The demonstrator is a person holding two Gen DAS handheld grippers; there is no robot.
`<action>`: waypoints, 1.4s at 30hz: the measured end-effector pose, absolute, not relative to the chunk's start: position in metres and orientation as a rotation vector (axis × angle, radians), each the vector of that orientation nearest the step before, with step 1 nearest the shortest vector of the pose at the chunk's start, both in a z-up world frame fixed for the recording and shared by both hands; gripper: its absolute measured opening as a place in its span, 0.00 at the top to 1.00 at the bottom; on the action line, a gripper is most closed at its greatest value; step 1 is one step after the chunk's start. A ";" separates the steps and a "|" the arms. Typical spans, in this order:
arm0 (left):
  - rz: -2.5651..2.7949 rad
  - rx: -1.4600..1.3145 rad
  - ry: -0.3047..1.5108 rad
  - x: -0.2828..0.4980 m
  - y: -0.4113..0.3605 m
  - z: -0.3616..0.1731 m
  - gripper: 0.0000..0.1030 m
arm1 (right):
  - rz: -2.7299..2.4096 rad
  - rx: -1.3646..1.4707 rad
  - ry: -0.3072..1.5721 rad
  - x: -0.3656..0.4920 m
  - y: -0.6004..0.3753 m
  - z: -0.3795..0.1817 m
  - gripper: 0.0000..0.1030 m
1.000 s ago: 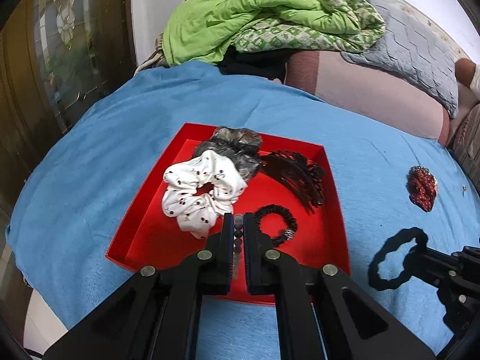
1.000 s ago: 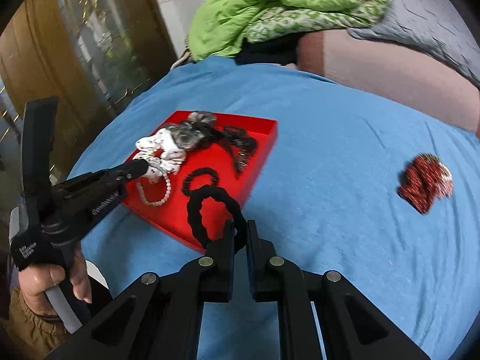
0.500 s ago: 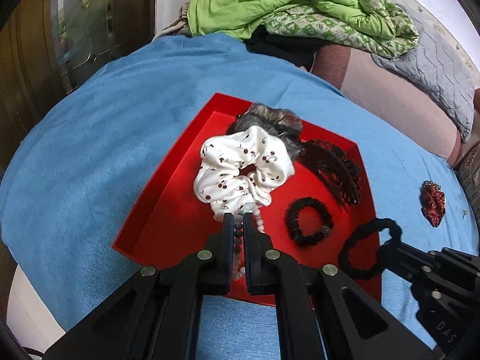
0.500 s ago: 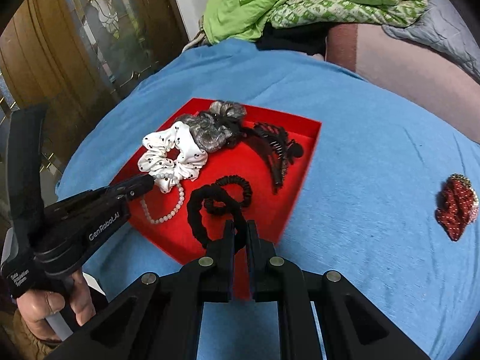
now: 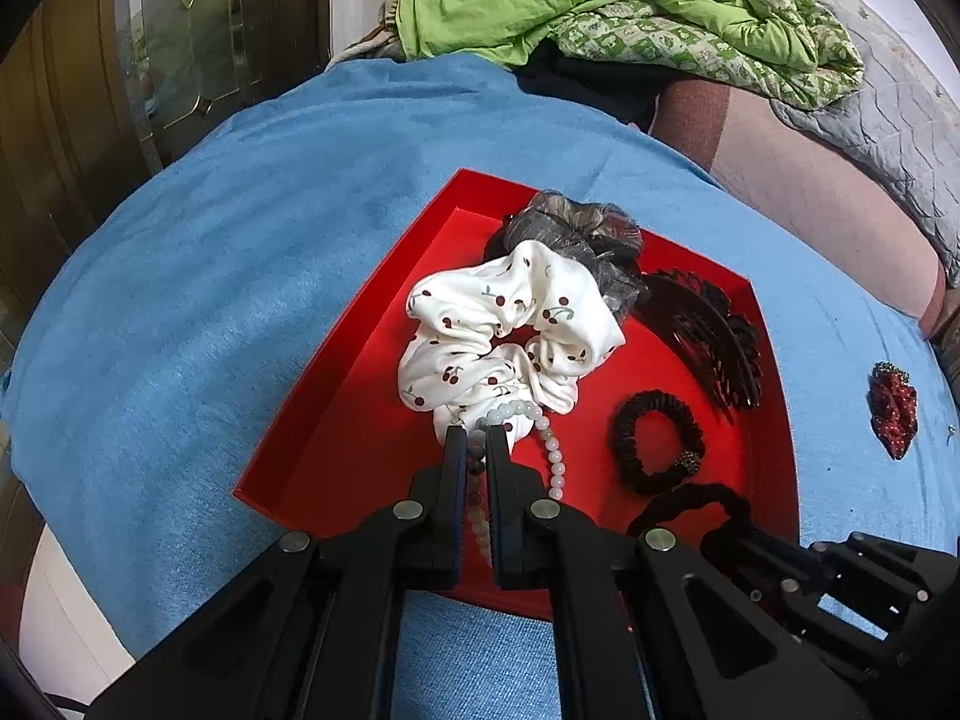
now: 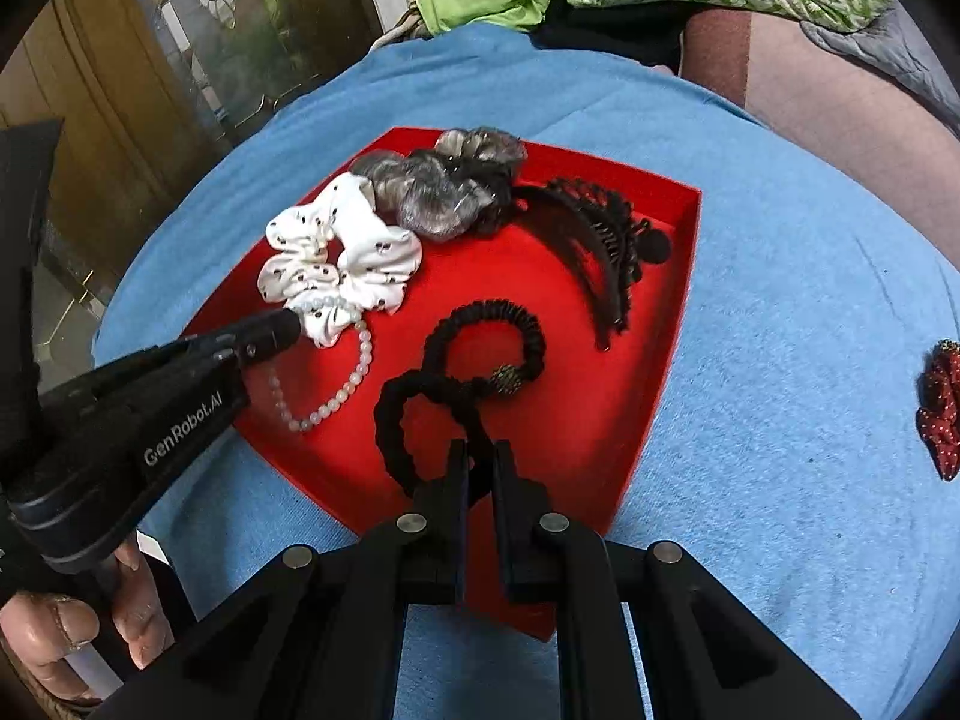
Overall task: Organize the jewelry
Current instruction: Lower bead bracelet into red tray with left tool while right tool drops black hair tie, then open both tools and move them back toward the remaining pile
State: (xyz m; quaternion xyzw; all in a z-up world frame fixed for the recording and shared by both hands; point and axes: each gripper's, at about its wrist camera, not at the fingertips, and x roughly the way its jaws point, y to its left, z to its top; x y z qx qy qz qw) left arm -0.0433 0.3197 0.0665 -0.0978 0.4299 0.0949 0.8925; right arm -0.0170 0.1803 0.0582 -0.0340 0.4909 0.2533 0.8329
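Observation:
A red tray [image 5: 336, 372] [image 6: 654, 360] lies on a blue bedspread. It holds a white cherry-print scrunchie [image 5: 510, 336] [image 6: 342, 258], a grey scrunchie [image 5: 576, 240] [image 6: 438, 186], a black hair comb [image 5: 714, 336] [image 6: 600, 240] and a small black hair tie [image 5: 657, 441] [image 6: 492, 342]. My left gripper [image 5: 476, 435] [image 6: 288, 324] is shut on a pale bead bracelet [image 5: 552, 450] [image 6: 342, 396] over the tray, beside the white scrunchie. My right gripper [image 6: 480, 450] is shut on a black braided hair band [image 6: 414, 420] [image 5: 690, 504] above the tray's near part.
A red sequined hair clip [image 5: 894, 414] [image 6: 942, 408] lies on the bedspread right of the tray. Green bedding [image 5: 600, 0], a grey quilt [image 5: 870, 120] and a pink pillow [image 5: 798, 180] are piled at the back. A glass door [image 5: 150, 60] stands at the left.
Both grippers have moved in over the tray and closer to it. The hair band, earlier over the bedspread right of the tray, now hangs over the tray. The bracelet hangs lower beside the white scrunchie.

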 end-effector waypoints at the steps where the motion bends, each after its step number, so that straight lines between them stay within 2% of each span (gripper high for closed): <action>1: 0.197 -0.200 0.888 -0.044 0.319 0.068 0.91 | 0.537 -0.072 1.043 -0.017 0.180 0.058 0.91; 2: 0.198 -0.198 0.883 -0.045 0.319 0.069 0.87 | 0.537 -0.070 1.044 -0.018 0.180 0.058 0.91; 4: 0.204 -0.189 0.868 -0.046 0.318 0.072 0.67 | 0.535 -0.063 1.039 -0.020 0.178 0.060 0.89; 6: 0.207 -0.179 0.846 -0.048 0.317 0.076 0.61 | 0.534 -0.051 1.033 -0.021 0.176 0.064 0.83; 8: 0.210 -0.166 0.832 -0.049 0.315 0.079 0.58 | 0.531 -0.036 1.018 -0.024 0.172 0.070 0.71; 10: 0.218 -0.152 0.826 -0.049 0.313 0.081 0.55 | 0.524 -0.027 1.000 -0.028 0.167 0.077 0.66; 13: 0.225 -0.139 0.820 -0.049 0.310 0.083 0.53 | 0.510 -0.002 0.980 -0.032 0.156 0.087 0.61; 17: 0.243 -0.111 0.806 -0.051 0.304 0.086 0.52 | 0.487 0.057 0.947 -0.040 0.133 0.100 0.48; 38: 0.165 0.140 0.755 -0.068 0.210 0.106 0.45 | 0.243 0.124 0.898 -0.073 -0.029 0.105 0.44; 42: 0.118 0.170 0.732 -0.082 0.184 0.118 0.37 | 0.192 0.103 0.883 -0.079 -0.050 0.103 0.43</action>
